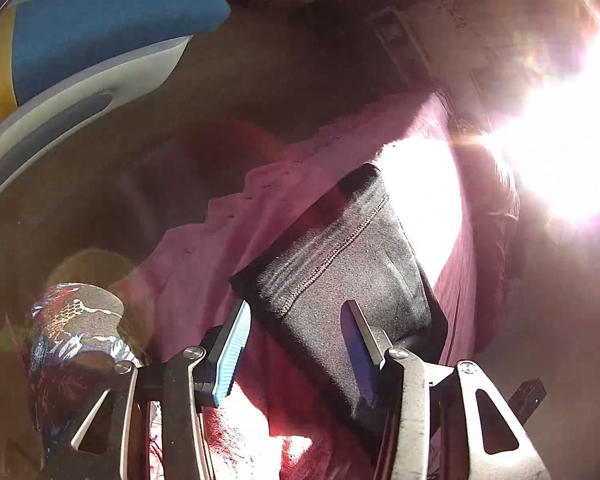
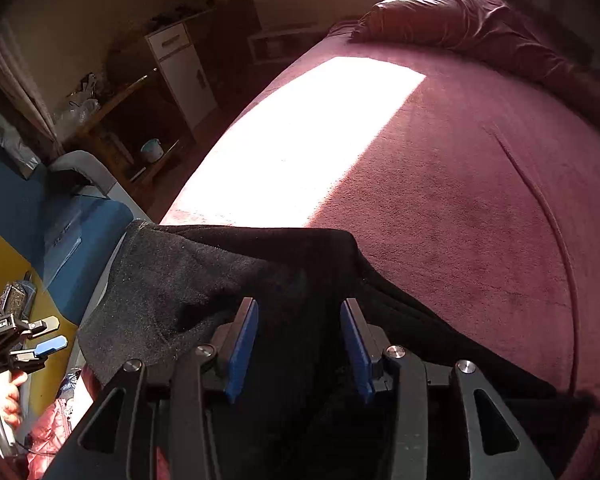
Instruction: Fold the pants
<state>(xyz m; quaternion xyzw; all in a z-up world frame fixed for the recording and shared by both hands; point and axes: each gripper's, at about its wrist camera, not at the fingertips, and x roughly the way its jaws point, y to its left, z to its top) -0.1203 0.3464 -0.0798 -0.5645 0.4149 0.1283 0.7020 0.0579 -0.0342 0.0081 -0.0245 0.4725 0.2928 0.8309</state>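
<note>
Dark grey pants [image 1: 340, 256] lie on a bed with a pink-red cover [image 1: 204, 264]; a stitched seam runs along the fabric. My left gripper [image 1: 296, 312] is open just above the near end of the pants, one finger on each side of the cloth. In the right wrist view the pants [image 2: 188, 280] drape over the bed's near left corner. My right gripper [image 2: 300, 312] is open, with dark fabric lying between and under its blue pads [image 2: 242, 344]. The left gripper also shows small at the far left of the right wrist view [image 2: 48, 336].
A blue and yellow padded chair [image 2: 80, 240] stands left of the bed. A red pillow [image 2: 460, 20] lies at the bed's far end. A white cabinet [image 2: 180, 68] and wooden shelves stand by the wall. A bright sun patch [image 2: 308, 136] falls across the cover [image 2: 480, 200].
</note>
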